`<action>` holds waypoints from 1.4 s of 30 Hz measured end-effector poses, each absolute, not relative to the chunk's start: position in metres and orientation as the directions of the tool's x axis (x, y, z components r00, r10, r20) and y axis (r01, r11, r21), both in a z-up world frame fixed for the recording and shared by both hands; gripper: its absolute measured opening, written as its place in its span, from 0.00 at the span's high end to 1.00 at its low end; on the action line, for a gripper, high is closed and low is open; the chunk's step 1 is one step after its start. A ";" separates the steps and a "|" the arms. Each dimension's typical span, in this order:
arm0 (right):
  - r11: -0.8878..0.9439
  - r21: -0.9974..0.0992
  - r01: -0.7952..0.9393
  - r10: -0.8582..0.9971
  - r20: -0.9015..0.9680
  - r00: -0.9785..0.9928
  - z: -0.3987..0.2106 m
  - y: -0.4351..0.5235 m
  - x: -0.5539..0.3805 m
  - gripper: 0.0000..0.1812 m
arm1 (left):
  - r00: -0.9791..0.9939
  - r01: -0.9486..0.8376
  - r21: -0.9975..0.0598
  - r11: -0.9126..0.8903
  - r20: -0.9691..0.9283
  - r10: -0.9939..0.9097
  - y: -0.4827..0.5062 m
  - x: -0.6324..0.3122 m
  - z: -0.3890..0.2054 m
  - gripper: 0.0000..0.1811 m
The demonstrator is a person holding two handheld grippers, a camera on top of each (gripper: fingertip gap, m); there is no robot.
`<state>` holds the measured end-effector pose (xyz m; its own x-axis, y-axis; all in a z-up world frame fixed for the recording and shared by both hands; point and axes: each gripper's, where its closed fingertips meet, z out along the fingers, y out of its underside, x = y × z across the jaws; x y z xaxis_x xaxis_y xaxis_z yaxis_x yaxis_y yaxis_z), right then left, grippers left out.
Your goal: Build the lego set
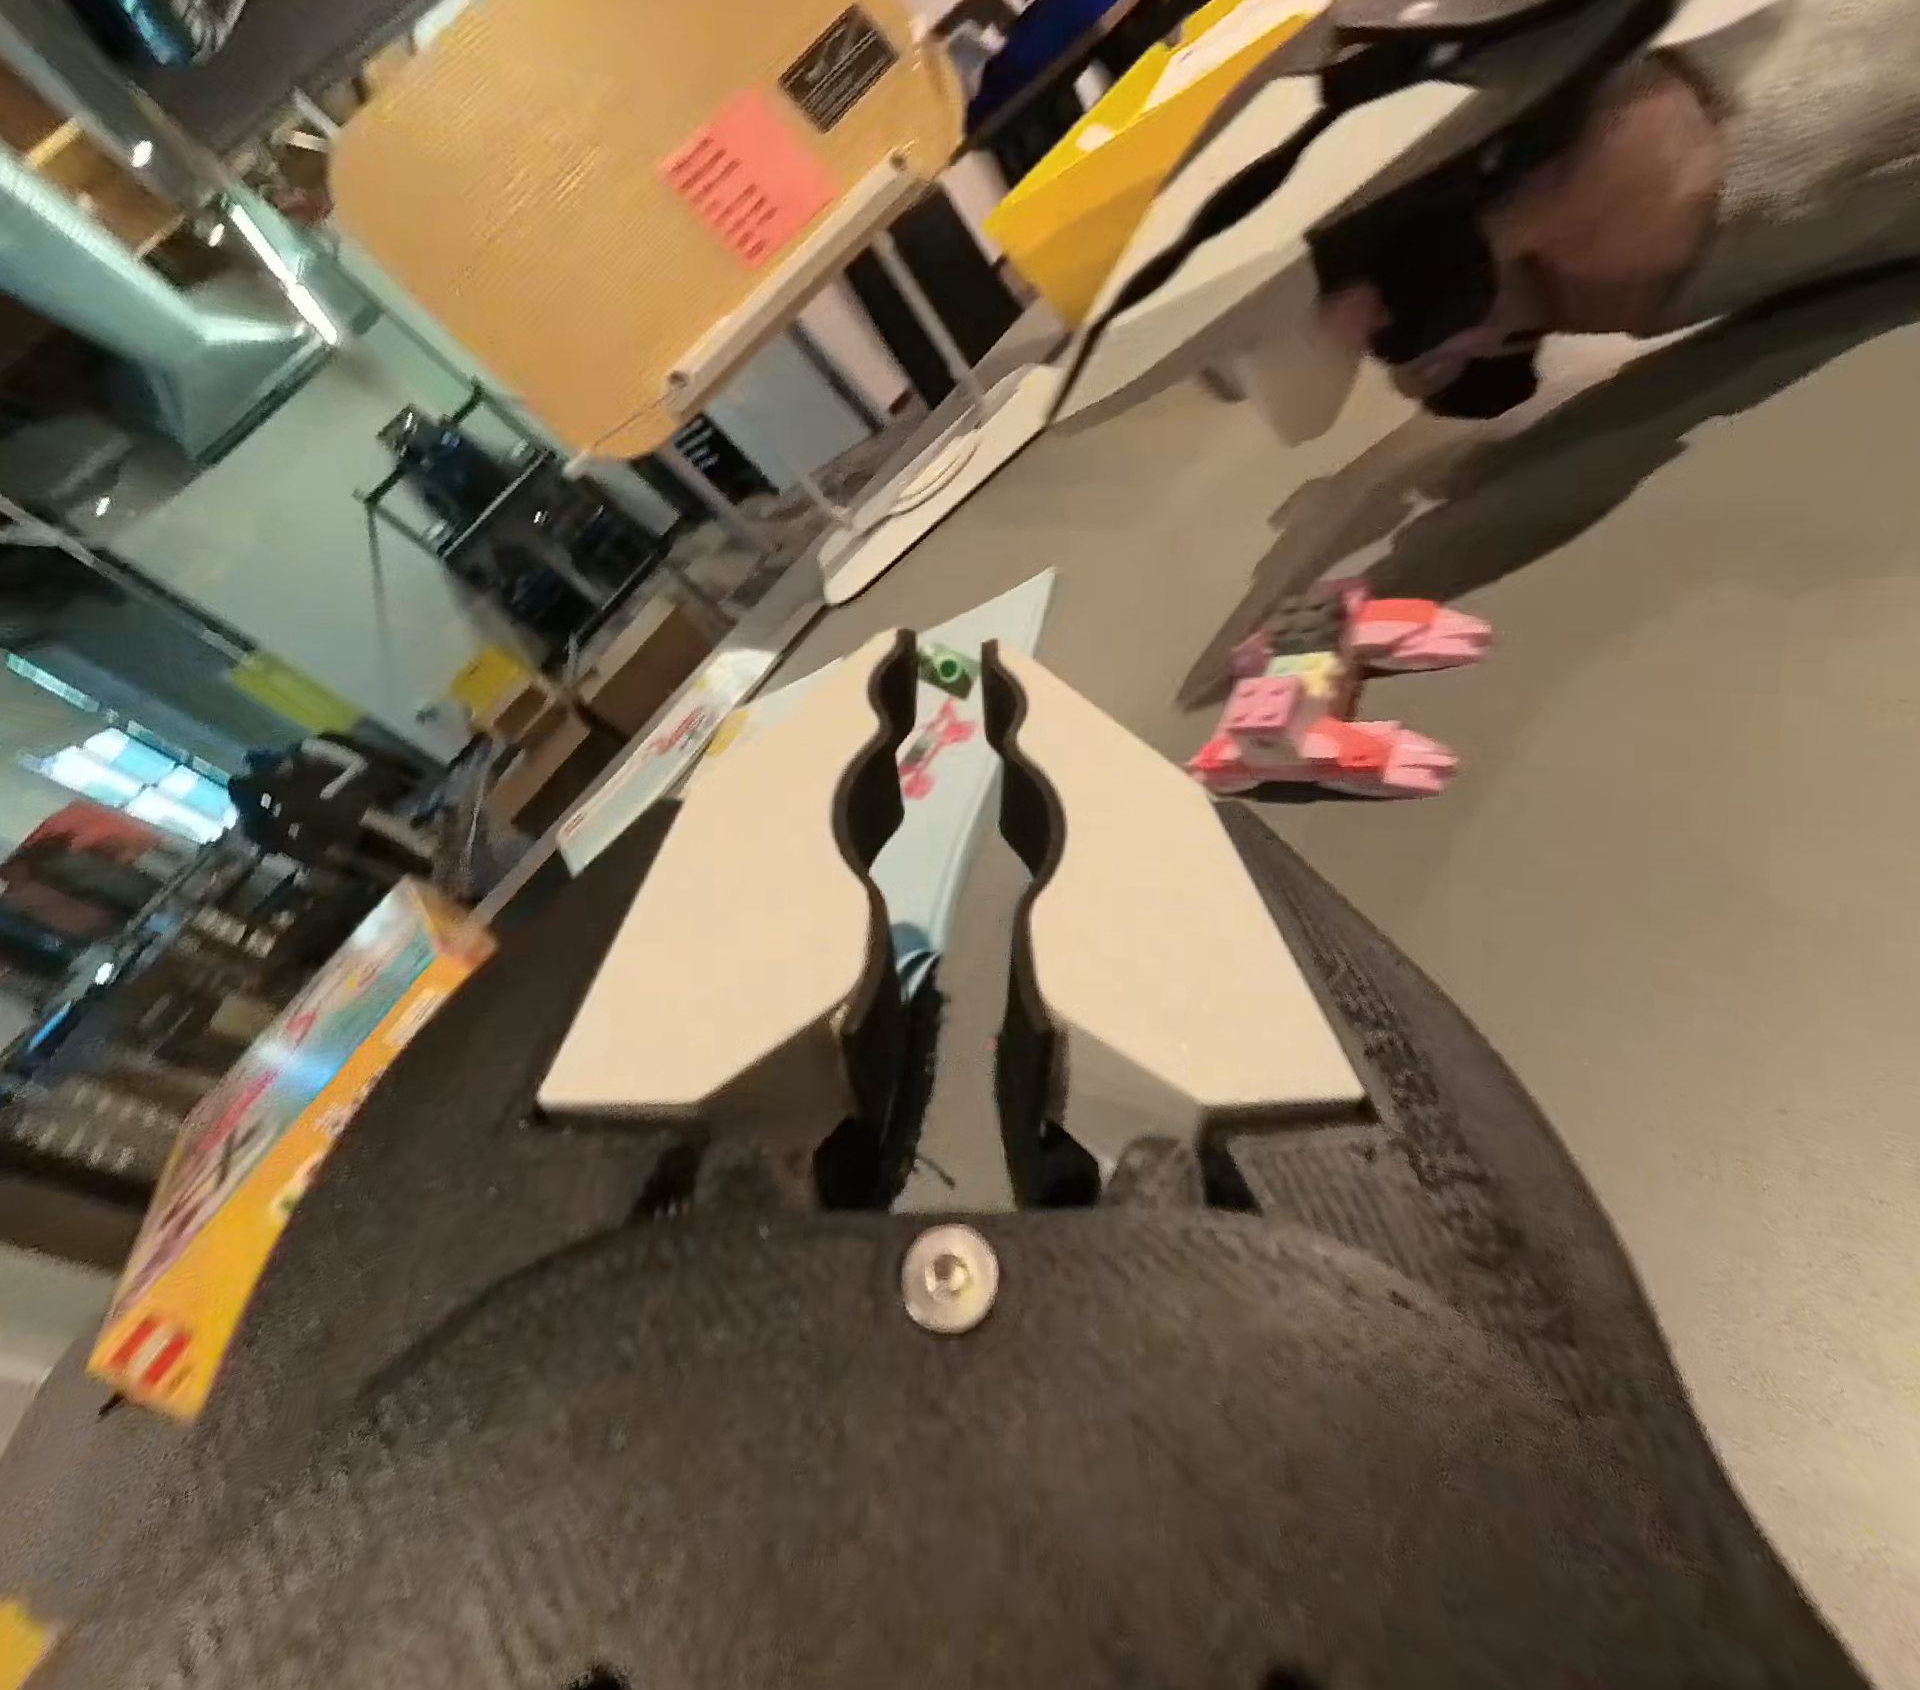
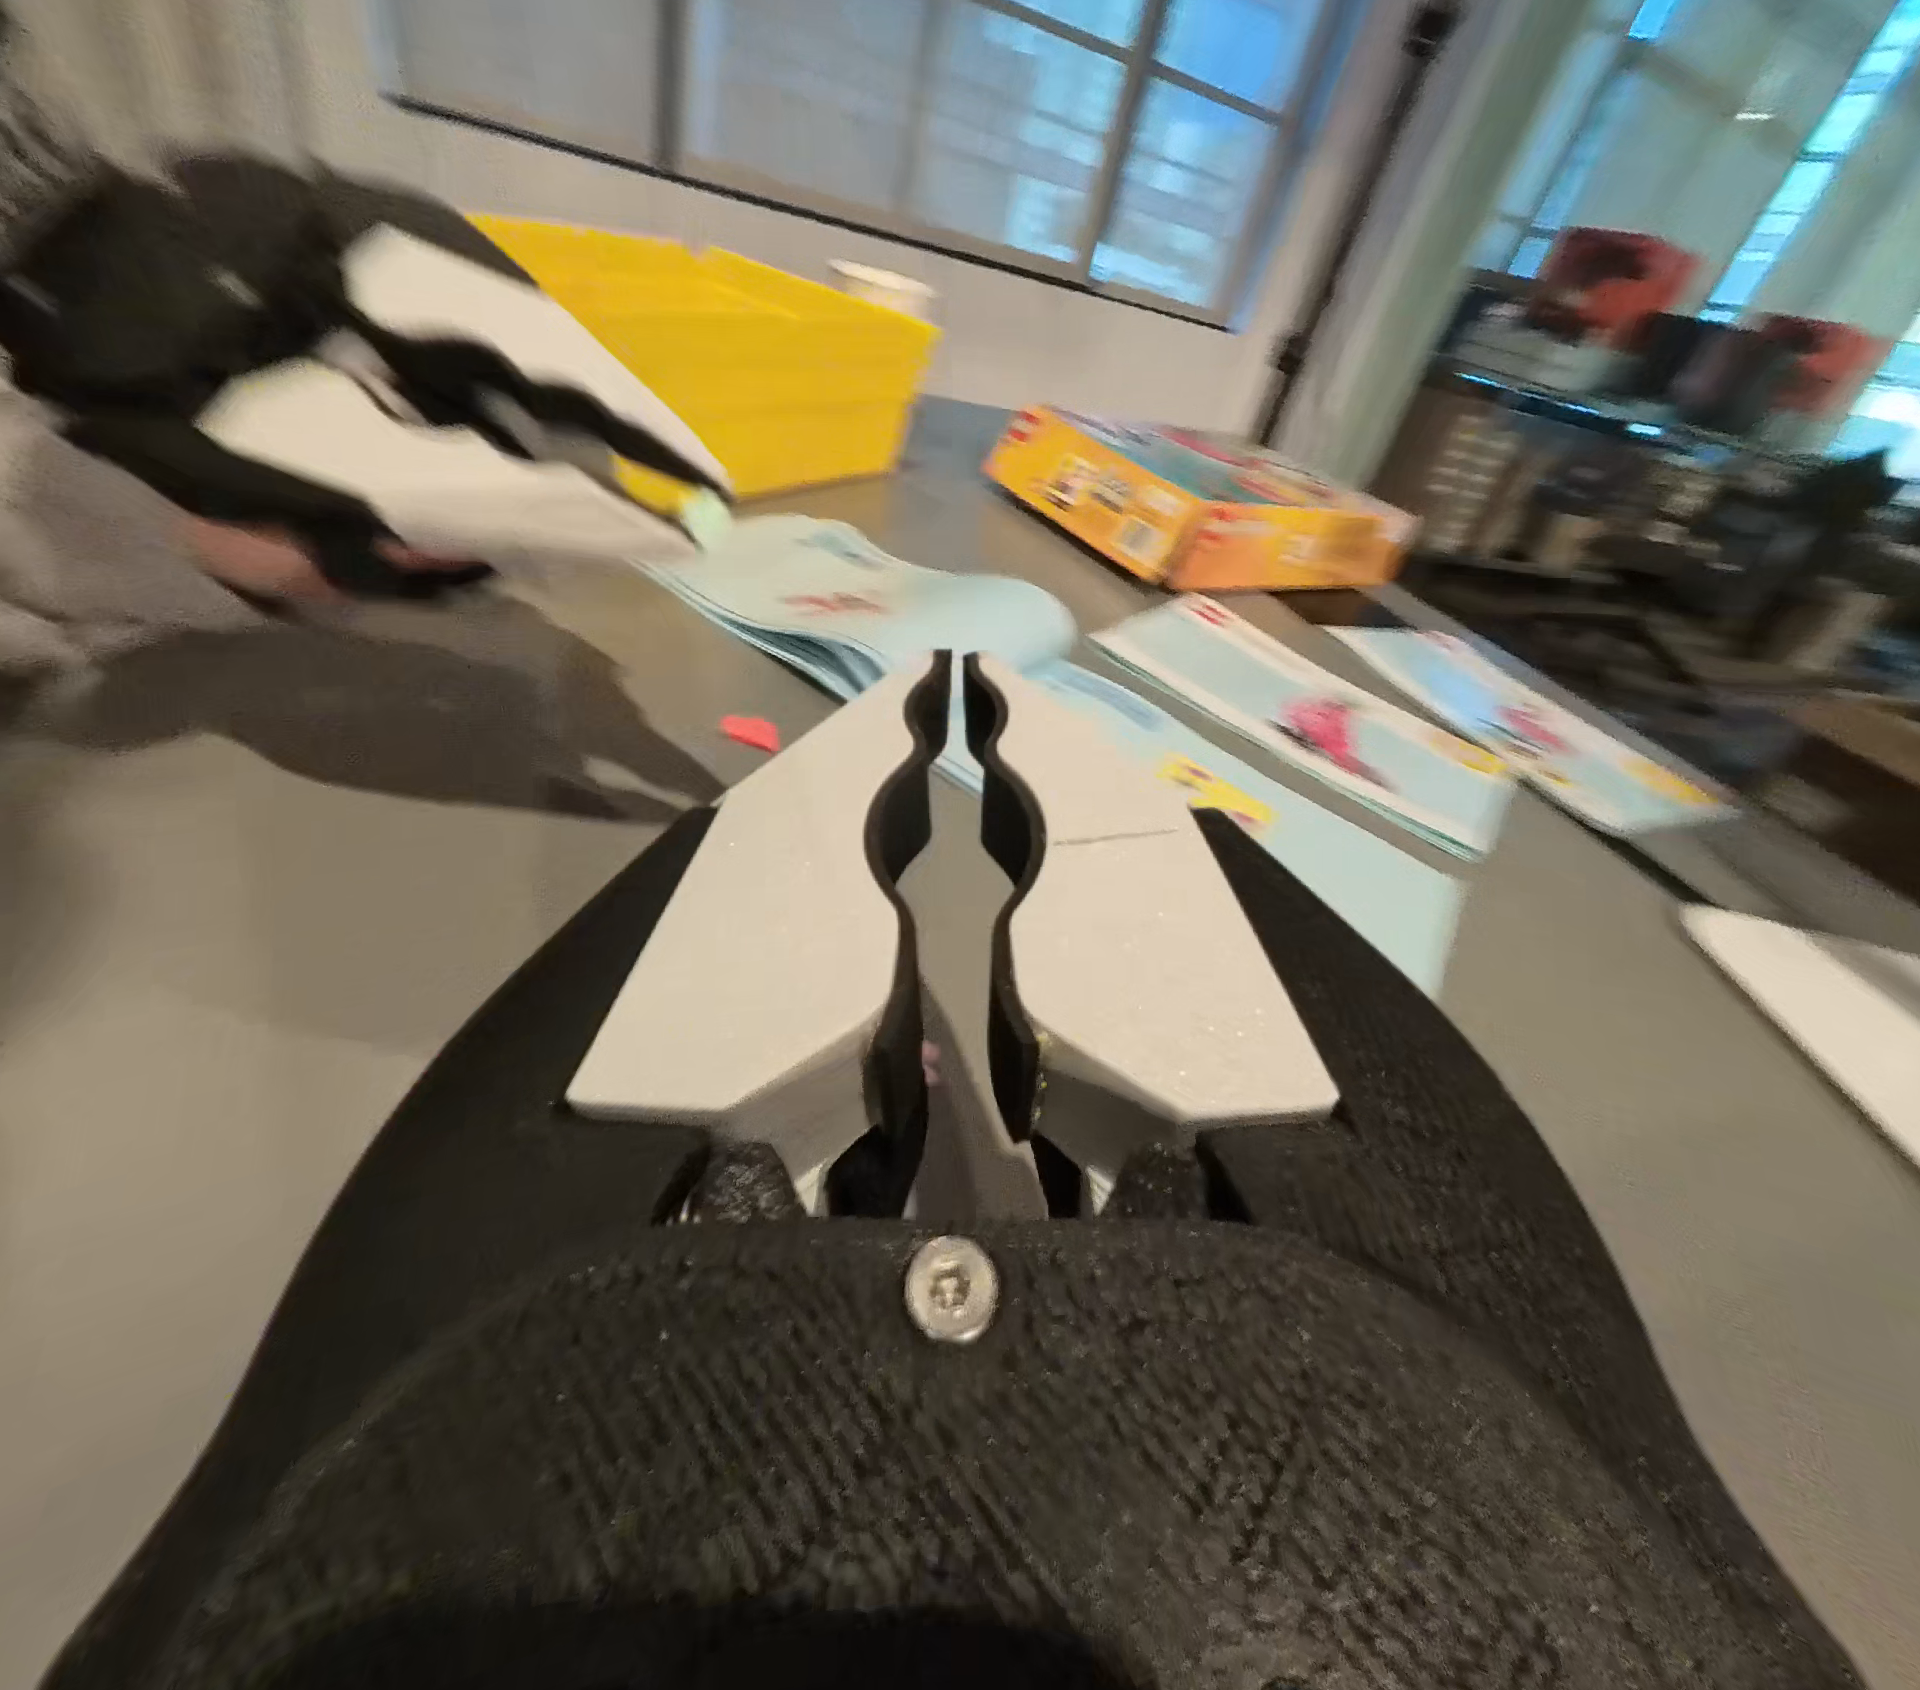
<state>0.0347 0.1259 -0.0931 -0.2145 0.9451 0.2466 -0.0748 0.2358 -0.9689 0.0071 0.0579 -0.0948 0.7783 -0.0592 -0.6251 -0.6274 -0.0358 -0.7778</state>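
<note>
Left wrist view: left gripper (image 1: 948, 661) pinches a small green piece (image 1: 948, 670) at its tips; pink lego model (image 1: 1335, 695) lies right, apart. Right gripper (image 2: 957, 661) is nearly closed, empty, above open booklet (image 2: 883, 596).

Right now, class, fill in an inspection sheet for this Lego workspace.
Surface: grey table.
Job's things: pink model on the table; open booklets; orange box; loose red piece.
Clutter: yellow bins.
Tools: left tool shut on green piece; right tool shut, empty.
Cables: nothing seen.
Surroundings: windows, blurred shelving.
</note>
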 end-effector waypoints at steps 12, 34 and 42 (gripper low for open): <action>-0.125 -0.957 0.263 0.774 -0.260 -0.577 -0.110 0.057 0.034 0.92 | 0.664 -0.737 -0.675 0.033 -0.732 -0.154 0.064 0.038 -0.115 0.94; 0.084 -0.910 0.406 0.853 -0.145 -0.501 -0.151 0.131 0.072 0.96 | 0.779 -0.402 -0.878 -0.259 -0.179 -0.601 0.073 0.041 -0.160 0.68; 0.123 -0.927 0.355 0.802 -0.118 -0.586 -0.151 0.121 0.080 0.96 | 0.757 -0.344 -0.872 -0.348 -0.038 -0.652 0.092 0.046 -0.168 0.77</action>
